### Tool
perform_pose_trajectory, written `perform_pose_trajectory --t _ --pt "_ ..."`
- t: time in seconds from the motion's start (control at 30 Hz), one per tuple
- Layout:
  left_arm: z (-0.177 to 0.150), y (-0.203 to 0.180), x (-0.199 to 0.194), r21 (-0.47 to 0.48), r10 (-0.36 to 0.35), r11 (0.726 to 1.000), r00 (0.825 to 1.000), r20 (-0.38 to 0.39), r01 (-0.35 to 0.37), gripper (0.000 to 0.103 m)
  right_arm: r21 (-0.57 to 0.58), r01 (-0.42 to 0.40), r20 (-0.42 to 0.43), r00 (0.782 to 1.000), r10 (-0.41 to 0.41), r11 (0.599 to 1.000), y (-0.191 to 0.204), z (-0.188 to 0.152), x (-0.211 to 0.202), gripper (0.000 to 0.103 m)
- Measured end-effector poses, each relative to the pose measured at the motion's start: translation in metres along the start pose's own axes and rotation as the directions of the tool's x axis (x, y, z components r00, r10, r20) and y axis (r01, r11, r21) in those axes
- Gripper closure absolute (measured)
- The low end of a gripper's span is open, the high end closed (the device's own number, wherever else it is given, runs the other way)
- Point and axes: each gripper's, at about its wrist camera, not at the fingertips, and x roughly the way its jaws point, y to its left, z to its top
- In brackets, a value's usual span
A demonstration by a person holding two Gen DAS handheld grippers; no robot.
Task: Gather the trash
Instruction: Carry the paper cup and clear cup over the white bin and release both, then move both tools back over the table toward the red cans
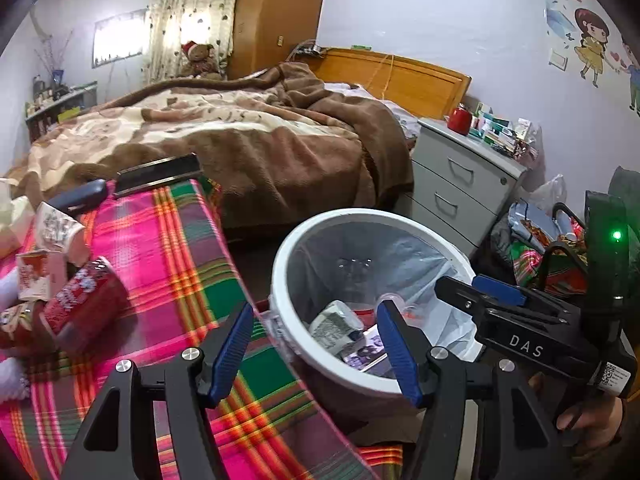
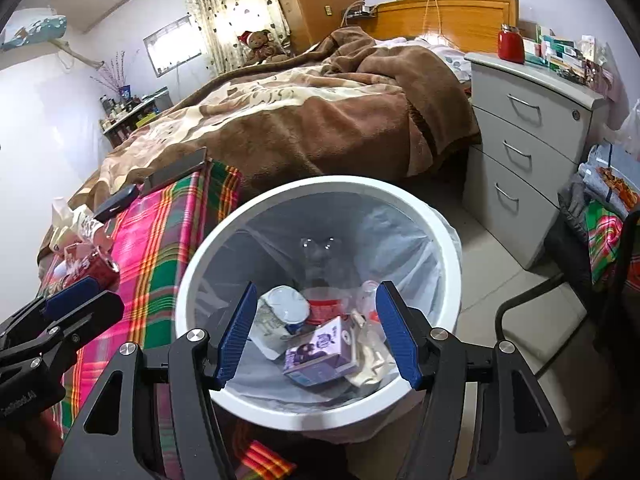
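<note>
Both tongs apart, empty: right gripper (image 2: 316, 332) over bin (image 2: 200, 264), purple carton (image 2: 320, 350) already inside. Left gripper (image 1: 316, 348) beside. Red can (image 1: 86, 304), cups at my nine o'clock: still to collect.

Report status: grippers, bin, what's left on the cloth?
Left gripper and right gripper open, empty, over the bin. Purple carton and crushed cup inside. Red can and cartons remain. Nothing blocking.

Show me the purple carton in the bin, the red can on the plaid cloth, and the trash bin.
purple carton (image 2: 320, 350), right wrist view, printed side.
red can (image 1: 86, 304), left wrist view, its side.
trash bin (image 2: 200, 264), right wrist view, white rim.
</note>
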Motion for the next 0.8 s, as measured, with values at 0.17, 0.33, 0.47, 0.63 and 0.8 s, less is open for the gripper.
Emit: perform_pose_trajectory --t 0.17,0.33,0.47,0.63,0.8 --pt "-0.003 0.011 -0.017 -0.019 0.012 1.000 1.000 0.020 -0.011 0.039 -0.017 -0.015 0.014 1.000 0.015 1.000 0.013 -0.002 -0.005 0.040" --pt "-0.008 0.024 -0.034 -0.040 0.027 0.999 0.999 0.044 -0.026 0.039 -0.035 -0.037 0.024 0.999 0.038 0.999 0.029 -0.003 -0.009 0.040" --pt "-0.013 0.037 -0.047 -0.051 0.059 0.997 0.996 0.063 -0.056 0.039 -0.054 -0.057 0.020 0.998 0.058 0.997 0.044 -0.006 -0.007 0.040" --pt "-0.017 0.059 -0.060 -0.081 0.096 0.993 0.993 0.074 -0.090 0.039 -0.075 -0.079 0.014 0.997 0.081 0.994 0.064 -0.008 -0.004 0.040" --pt "-0.023 0.080 -0.070 -0.114 0.126 0.987 0.989 0.078 -0.117 0.039 -0.096 -0.101 0.006 0.995 0.102 0.990 0.082 -0.011 -0.002 0.040"
